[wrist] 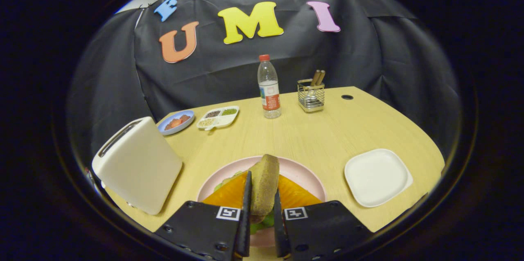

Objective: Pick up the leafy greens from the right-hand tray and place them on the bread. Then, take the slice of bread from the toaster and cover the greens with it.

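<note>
I have the bread slice [264, 183] clamped on edge in the gripper [260, 208], over the pink plate [305, 173] where leafy greens [262, 222] lie. Covering step: I'd lower, flatten, release. The toaster [137, 165] sits left.

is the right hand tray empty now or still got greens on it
Empty: the white tray shows a bare surface. Green leaf shows on the pink plate, under the bread slice the gripper holds edge-up.

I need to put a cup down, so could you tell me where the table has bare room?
Bare wood lies between the pink plate, bottle and white plate. It is crowded under the gripper, shut on the bread slice, beside the toaster.
</note>
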The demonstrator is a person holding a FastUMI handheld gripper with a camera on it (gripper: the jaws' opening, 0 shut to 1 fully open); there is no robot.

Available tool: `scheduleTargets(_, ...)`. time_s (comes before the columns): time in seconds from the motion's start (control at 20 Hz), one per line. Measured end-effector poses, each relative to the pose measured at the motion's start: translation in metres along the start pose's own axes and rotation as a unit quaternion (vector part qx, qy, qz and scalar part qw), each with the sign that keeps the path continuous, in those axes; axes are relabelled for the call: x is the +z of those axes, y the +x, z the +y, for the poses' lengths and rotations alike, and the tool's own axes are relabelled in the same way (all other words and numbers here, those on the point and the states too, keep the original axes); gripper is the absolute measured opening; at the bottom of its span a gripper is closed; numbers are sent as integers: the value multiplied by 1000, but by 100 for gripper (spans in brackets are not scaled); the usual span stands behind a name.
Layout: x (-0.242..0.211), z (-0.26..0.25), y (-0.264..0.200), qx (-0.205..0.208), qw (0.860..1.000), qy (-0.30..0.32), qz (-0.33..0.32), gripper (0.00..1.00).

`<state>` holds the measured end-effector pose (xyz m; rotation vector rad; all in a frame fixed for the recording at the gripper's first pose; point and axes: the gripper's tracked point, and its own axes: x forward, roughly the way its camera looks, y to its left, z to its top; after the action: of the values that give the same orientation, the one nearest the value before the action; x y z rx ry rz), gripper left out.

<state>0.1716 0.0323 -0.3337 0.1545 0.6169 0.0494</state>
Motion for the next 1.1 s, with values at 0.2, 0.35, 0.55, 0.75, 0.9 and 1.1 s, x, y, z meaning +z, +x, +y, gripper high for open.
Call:
scheduleTargets(0.2,-12,-8,5,-7,1000,-4,8,37)
scheduleTargets(0.35,-10,-12,2,-20,1000,-13,2,47)
scheduleTargets(0.55,-5,-14,-2,-33,999,-28,-4,61)
scheduleTargets(0.75,0,-14,-9,-35,998,-43,-7,91)
scheduleTargets(0.9,18,-11,-29,-39,997,-50,-40,95)
scheduleTargets(1.1,58,0,-75,-41,992,-70,-99,94)
